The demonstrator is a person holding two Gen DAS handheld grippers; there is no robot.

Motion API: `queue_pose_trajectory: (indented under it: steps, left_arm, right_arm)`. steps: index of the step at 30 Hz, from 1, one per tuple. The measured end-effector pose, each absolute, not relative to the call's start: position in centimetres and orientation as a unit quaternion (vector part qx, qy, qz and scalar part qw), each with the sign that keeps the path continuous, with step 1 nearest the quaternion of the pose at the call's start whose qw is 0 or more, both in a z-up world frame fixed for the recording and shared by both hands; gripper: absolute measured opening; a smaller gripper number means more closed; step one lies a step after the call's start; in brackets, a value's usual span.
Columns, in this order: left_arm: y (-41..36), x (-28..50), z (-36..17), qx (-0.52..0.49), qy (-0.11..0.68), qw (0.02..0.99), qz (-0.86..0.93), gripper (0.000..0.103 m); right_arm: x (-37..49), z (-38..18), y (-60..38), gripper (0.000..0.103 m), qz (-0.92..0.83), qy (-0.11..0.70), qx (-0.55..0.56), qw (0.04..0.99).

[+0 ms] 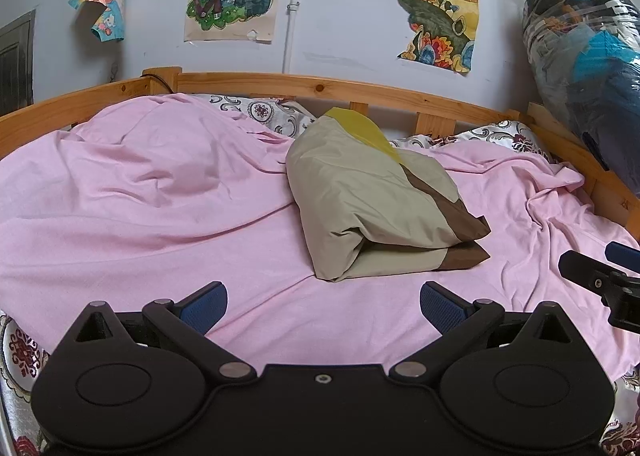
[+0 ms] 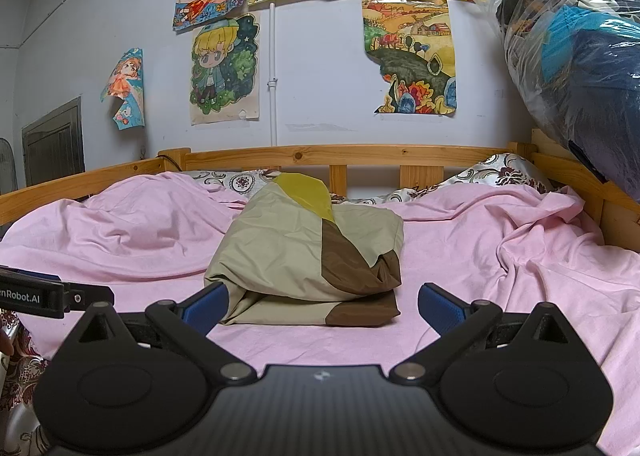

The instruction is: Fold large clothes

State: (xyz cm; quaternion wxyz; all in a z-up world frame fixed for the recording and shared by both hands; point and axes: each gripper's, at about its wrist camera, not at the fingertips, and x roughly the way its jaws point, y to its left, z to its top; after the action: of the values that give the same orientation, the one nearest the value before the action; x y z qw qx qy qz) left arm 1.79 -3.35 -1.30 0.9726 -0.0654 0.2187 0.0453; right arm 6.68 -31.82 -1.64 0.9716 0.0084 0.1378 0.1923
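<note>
A folded garment (image 1: 376,199) — beige with brown panels and a yellow patch at its far end — lies in a compact bundle on the pink sheet (image 1: 140,215) near the middle of the bed. Its layers are stacked, the brown edge showing along the near right corner.

The left tool (image 1: 323,306) hovers over the sheet just short of the bundle, its blue-padded fingers (image 1: 206,306) spread wide with nothing between them. The right tool (image 2: 322,306) is likewise spread and empty; in the right wrist view its left finger (image 2: 208,306) overlaps the garment's (image 2: 308,256) near left corner, though whether it touches the cloth cannot be told. The two tools sit side by side — each shows at the edge of the other's view.

A wooden bed frame (image 1: 320,89) runs along the far side, with patterned pillows (image 1: 272,113) against it. Drawings (image 2: 226,69) hang on the wall, and a plastic bag (image 2: 580,55) of dark clothes sits at the right.
</note>
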Motion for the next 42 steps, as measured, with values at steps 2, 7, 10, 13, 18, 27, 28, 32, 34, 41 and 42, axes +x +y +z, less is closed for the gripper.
queue_pose_trajectory:
  steps: [2, 7, 10, 13, 18, 27, 28, 32, 34, 41, 42]
  left_arm:
    - [-3.35, 1.81, -1.31, -0.063, 0.219, 0.973, 0.045, 0.102]
    - [-3.37, 1.80, -1.31, -0.062, 0.219, 0.973, 0.045, 0.102]
    - [-3.43, 1.79, -1.31, -0.061, 0.219, 0.973, 0.046, 0.102]
    - [-3.46, 1.78, -1.31, -0.061, 0.219, 0.973, 0.046, 0.102]
    - [-3.47, 1.77, -1.32, -0.061, 0.220, 0.973, 0.046, 0.102]
    - [-3.62, 1.80, -1.35, -0.059, 0.221, 0.972, 0.046, 0.102]
    - [-3.63, 1.82, -1.34, -0.059, 0.221, 0.972, 0.046, 0.102]
    - [-3.51, 1.90, -1.44, -0.058, 0.223, 0.972, 0.043, 0.102]
    - [-3.48, 1.92, -1.53, -0.057, 0.225, 0.972, 0.042, 0.102]
    - [-3.50, 2.70, -1.91, -0.008, 0.256, 0.963, 0.081, 0.102]
    - [-3.53, 2.65, -1.99, -0.003, 0.256, 0.963, 0.086, 0.102]
  right_arm:
    - [6.68, -1.65, -31.84, 0.103, 0.192, 0.138, 0.008, 0.972]
    - [6.68, -1.65, -31.83, 0.103, 0.193, 0.138, 0.008, 0.972]
    - [6.68, -1.65, -31.81, 0.103, 0.192, 0.138, 0.008, 0.972]
    - [6.69, -1.67, -31.83, 0.103, 0.192, 0.138, 0.008, 0.972]
    - [6.68, -1.68, -31.86, 0.103, 0.193, 0.138, 0.008, 0.972]
    - [6.79, -1.61, -31.95, 0.103, 0.193, 0.137, 0.009, 0.972]
    - [6.81, -1.62, -31.95, 0.103, 0.193, 0.137, 0.009, 0.972]
    - [6.78, -1.61, -31.93, 0.103, 0.192, 0.137, 0.009, 0.972]
    - [6.78, -1.61, -31.92, 0.103, 0.192, 0.137, 0.009, 0.972]
    - [6.79, -1.65, -31.97, 0.103, 0.193, 0.137, 0.009, 0.971]
    - [6.77, -1.65, -31.94, 0.103, 0.194, 0.137, 0.010, 0.971]
